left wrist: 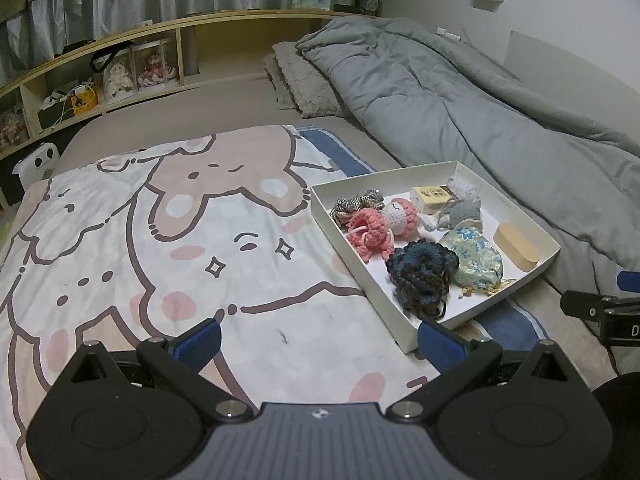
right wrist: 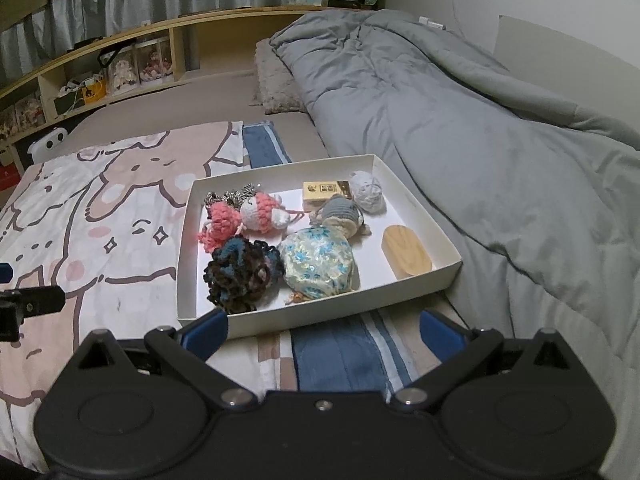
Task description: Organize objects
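A shallow white box [left wrist: 516, 280] [right wrist: 448, 268] lies on the bed and holds several small things. Among them are a dark blue-brown crochet piece [left wrist: 422, 274] [right wrist: 242, 276], a pink crochet octopus [left wrist: 370, 234] [right wrist: 220, 222], a pink-white doll [right wrist: 266, 210], a floral pouch [left wrist: 474, 262] [right wrist: 318, 266], a wooden oval case [left wrist: 516, 246] [right wrist: 406, 252], a small yellow box [left wrist: 430, 196] [right wrist: 320, 192] and grey-white yarn toys [right wrist: 366, 190]. My left gripper [left wrist: 318, 342] stands open over the blanket, left of the box. My right gripper [right wrist: 324, 330] stands open just before the box's near wall, empty.
A cartoon-print blanket [left wrist: 180, 240] [right wrist: 80, 220] covers the bed's near left. A grey duvet [left wrist: 460, 100] [right wrist: 480, 140] is heaped on the right. A wooden headboard shelf [left wrist: 120, 64] with dolls and clutter runs along the back. The other gripper shows at each view's edge.
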A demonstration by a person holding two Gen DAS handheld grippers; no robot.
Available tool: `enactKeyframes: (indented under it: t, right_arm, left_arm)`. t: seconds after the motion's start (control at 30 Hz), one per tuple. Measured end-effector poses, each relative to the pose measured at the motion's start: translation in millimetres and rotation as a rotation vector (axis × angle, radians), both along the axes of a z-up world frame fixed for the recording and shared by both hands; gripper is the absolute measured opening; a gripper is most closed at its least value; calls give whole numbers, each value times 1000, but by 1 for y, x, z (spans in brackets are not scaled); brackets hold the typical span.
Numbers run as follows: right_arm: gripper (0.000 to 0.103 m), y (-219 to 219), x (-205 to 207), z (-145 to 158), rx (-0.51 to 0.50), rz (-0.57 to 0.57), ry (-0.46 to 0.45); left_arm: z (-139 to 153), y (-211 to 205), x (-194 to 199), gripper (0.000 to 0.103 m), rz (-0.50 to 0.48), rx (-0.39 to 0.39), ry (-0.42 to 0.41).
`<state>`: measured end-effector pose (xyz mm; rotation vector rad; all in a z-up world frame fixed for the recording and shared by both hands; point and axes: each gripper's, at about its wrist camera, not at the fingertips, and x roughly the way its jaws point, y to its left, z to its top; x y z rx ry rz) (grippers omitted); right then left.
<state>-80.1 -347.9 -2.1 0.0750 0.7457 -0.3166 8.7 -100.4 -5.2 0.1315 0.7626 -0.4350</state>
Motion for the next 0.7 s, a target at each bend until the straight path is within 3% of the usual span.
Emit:
enactKeyframes:
  t: [0.7]
  right_arm:
    - [103,0,2,-1,-3,6,8]
  left_arm:
    - [0,-2,-1,103,-7,-7,0]
